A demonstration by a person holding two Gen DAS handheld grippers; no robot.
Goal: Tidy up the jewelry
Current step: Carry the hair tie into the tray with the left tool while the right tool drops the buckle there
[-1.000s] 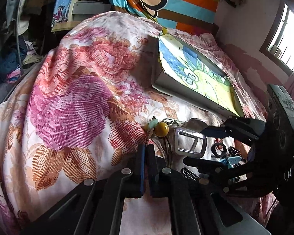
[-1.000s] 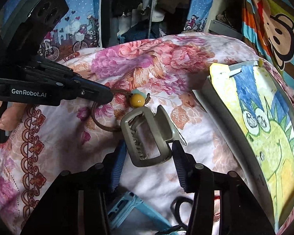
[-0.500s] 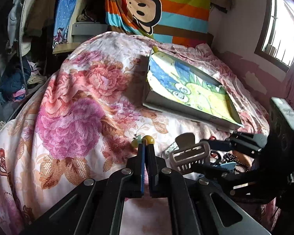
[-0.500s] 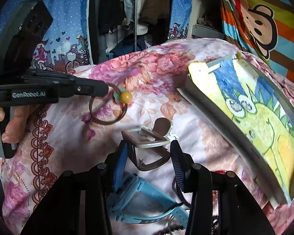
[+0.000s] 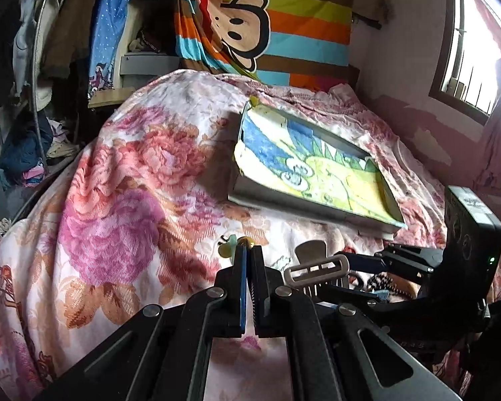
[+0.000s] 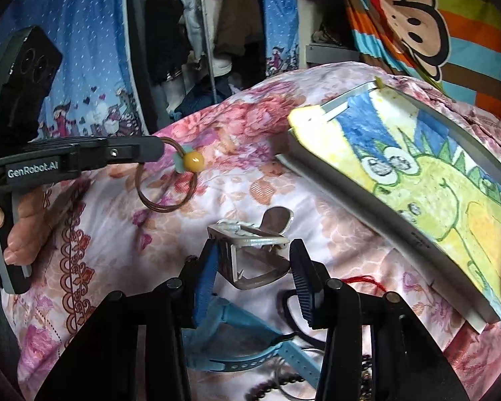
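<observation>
Floral bedding (image 5: 123,200) in pink and orange is filling most of both views, covering the bed where I am working, with hanging clothes (image 6: 197,33) at the upper left of the right wrist view and a striped monkey-print cloth (image 5: 260,26) along the top of the left wrist view. An open grey box (image 6: 334,180) lined with a green and blue cartoon drawing is lying on the bedding at the right of the right wrist view.

I am pressing my left tool (image 6: 157,148) together on a brown hair tie (image 6: 165,188), which is hanging in the air at the left of the right wrist view, its yellow bead (image 6: 193,161) and pale flower charm sitting just beside the tips. A hand (image 6: 20,220) is gripping that tool's handle at the left edge.

My right tool (image 6: 254,267) is carrying a grey claw hair clip (image 6: 250,250) between its blue pads at the lower centre of the frame; the left pad is touching the clip, while I cannot tell whether the right pad is. The clip is tilted, its lever pointing up and away.

Below it, at the bottom of the frame, a blue strap (image 6: 243,347), dark beads (image 6: 270,391) and a red thread (image 6: 364,280) are lying on the bedding.
</observation>
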